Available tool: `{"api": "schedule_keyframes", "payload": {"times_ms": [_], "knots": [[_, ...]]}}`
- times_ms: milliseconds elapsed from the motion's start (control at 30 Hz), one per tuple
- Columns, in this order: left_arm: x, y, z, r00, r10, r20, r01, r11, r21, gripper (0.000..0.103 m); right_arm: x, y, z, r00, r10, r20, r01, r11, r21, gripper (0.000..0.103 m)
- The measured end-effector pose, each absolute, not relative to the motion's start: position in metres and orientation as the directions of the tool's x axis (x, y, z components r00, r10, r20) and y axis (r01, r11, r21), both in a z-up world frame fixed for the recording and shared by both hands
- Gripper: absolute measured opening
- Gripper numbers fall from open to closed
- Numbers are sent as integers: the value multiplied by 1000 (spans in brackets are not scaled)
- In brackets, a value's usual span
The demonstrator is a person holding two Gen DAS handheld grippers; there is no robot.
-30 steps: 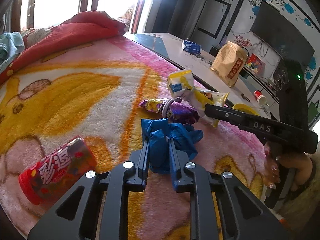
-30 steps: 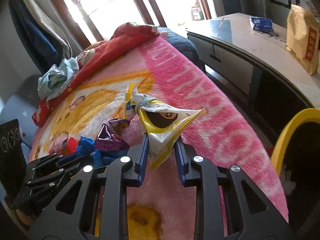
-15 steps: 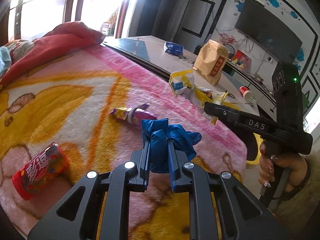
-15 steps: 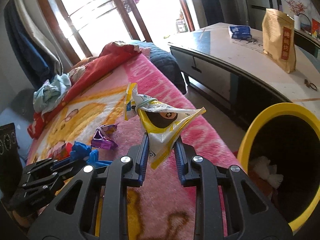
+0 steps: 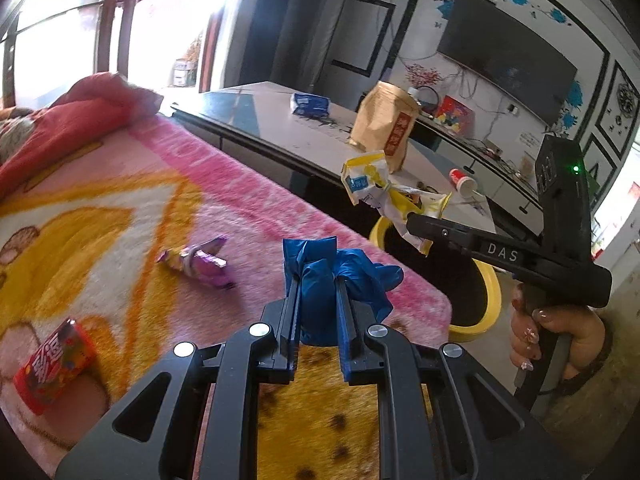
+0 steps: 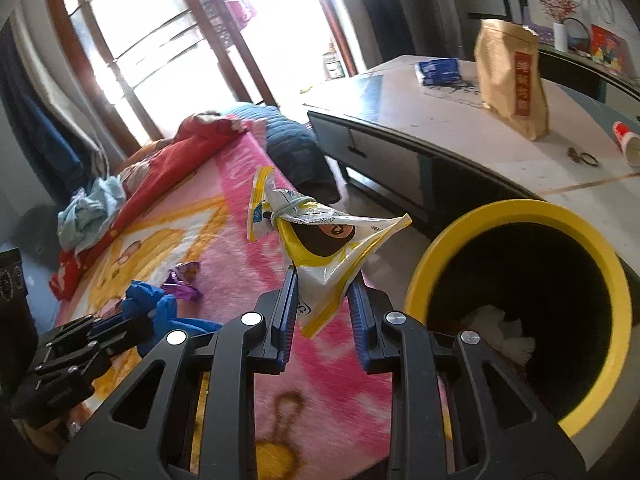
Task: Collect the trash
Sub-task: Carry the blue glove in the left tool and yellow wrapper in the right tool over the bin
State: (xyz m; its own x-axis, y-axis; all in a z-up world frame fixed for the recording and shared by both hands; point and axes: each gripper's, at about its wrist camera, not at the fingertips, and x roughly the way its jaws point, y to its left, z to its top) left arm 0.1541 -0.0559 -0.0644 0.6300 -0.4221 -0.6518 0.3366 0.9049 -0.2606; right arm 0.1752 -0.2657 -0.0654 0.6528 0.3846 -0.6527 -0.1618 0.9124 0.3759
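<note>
Surface: a bed covered by a pink plush blanket with a yellow-and-white cartoon print, and a red quilt bunched at the window end. A low grey-topped table runs alongside, well lit by the large window; it carries a brown paper bag and a blue packet. A wall-mounted TV hangs beyond it.

Left gripper: jaws nearly closed, clamped on a crumpled blue glove, held above the blanket's edge.

Right gripper: jaws narrow, pinching a knotted yellow-and-white wrapper, just beside the rim of the yellow bin, which stands on the floor between bed and table.

On the blanket: a purple wrapper and a red packet, well apart.
</note>
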Motion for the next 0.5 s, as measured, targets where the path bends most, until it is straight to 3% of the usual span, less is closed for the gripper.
{"api": "schedule_keyframes", "payload": {"times_ms": [500], "knots": [[161,-103,-52,608,-479,-633,430,869,-244,15,159,-338,-66,701,258,-665,4,931,365,18]]}}
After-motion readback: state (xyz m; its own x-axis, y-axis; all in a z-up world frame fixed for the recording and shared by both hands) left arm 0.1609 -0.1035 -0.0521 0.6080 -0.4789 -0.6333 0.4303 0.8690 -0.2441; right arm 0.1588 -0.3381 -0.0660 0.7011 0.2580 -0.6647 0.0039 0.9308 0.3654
